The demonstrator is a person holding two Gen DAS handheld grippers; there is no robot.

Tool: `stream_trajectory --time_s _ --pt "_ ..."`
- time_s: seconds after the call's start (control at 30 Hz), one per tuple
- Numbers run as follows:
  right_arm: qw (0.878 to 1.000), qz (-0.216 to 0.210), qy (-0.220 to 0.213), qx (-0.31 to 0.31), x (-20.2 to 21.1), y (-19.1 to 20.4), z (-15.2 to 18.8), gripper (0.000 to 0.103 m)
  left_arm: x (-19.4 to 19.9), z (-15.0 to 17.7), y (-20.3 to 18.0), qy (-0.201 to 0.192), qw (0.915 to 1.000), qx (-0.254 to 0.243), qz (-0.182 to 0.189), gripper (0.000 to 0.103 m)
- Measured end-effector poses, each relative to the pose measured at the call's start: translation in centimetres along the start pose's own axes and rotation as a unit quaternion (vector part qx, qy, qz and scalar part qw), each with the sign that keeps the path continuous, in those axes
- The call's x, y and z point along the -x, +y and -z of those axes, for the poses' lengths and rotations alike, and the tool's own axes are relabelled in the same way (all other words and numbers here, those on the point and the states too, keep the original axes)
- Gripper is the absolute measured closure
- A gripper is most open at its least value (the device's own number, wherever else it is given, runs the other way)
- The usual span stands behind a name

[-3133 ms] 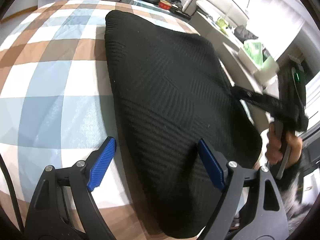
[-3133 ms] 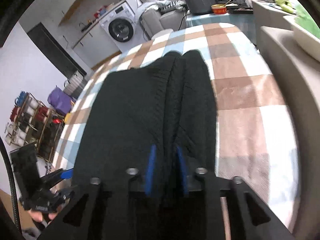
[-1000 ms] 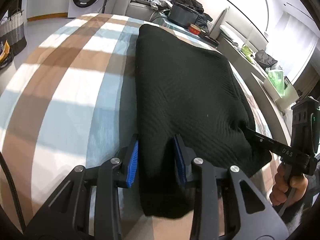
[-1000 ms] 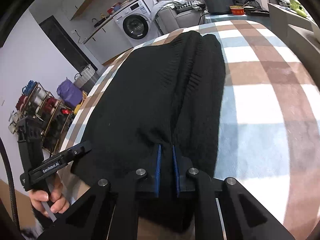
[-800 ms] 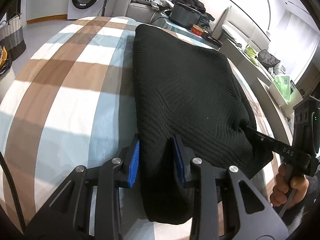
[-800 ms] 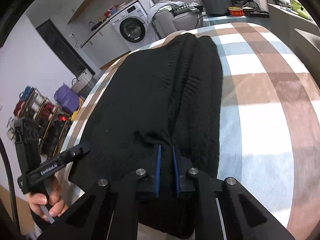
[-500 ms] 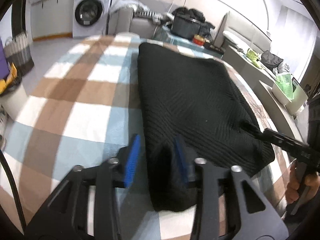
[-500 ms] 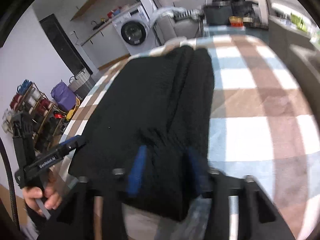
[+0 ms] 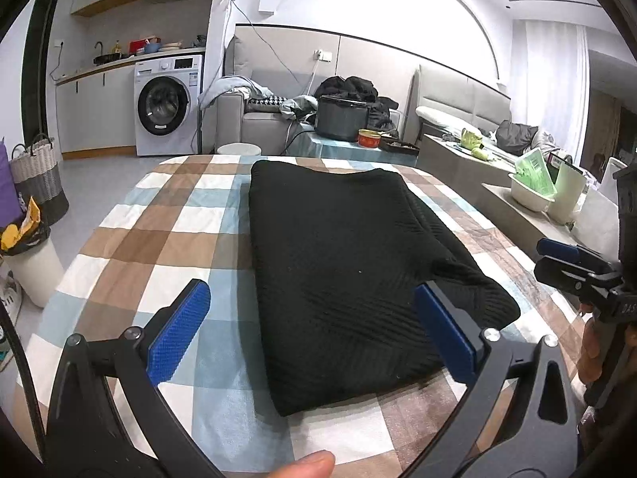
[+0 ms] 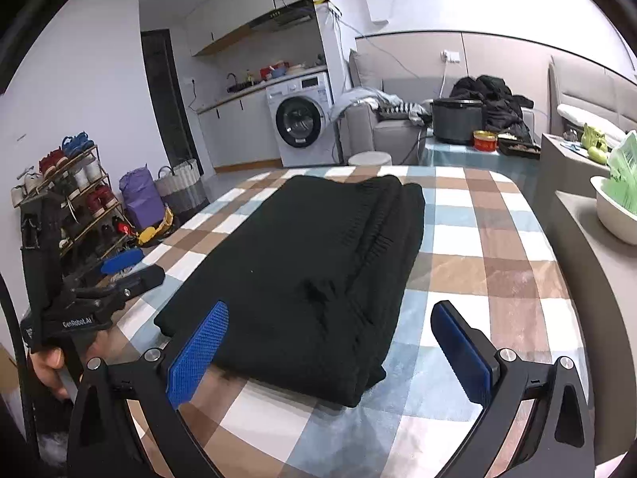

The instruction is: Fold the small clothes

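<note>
Checked brown, blue and white cloth covers the worktop (image 9: 167,235), and on it the black knit garment (image 9: 338,263) lies folded flat, its near edge just ahead of both tools. The left tool (image 9: 314,330) and right tool (image 10: 330,342) have just been opening; their jaws now stand wide apart and clear of the garment, with nothing gripped.

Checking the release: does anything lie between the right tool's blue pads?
In the right wrist view, the right tool is open; only the folded black knit garment's near edge lies there, untouched.
</note>
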State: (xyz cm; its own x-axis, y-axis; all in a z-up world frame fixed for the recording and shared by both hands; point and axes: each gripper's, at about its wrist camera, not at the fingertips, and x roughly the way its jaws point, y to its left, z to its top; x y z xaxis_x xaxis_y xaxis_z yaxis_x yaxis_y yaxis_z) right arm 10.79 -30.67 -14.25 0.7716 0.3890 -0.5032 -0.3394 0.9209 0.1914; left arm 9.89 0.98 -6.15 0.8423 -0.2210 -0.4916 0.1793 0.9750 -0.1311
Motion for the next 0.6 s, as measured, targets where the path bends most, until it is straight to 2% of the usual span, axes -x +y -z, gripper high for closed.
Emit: stream_trajectory --time_s 0.17,0.6 --pt "1.000 0.009 -0.021 0.008 0.1 0.4 0.5 0.000 0.4 0.5 0.1 -0.016 0.9997 -0.006 -0.015 0.001" --pt "0.998 0.027 -0.060 0.009 0.6 0.4 1.6 0.000 0.4 0.6 0.0 -0.023 0.9996 -0.013 -0.008 0.001"
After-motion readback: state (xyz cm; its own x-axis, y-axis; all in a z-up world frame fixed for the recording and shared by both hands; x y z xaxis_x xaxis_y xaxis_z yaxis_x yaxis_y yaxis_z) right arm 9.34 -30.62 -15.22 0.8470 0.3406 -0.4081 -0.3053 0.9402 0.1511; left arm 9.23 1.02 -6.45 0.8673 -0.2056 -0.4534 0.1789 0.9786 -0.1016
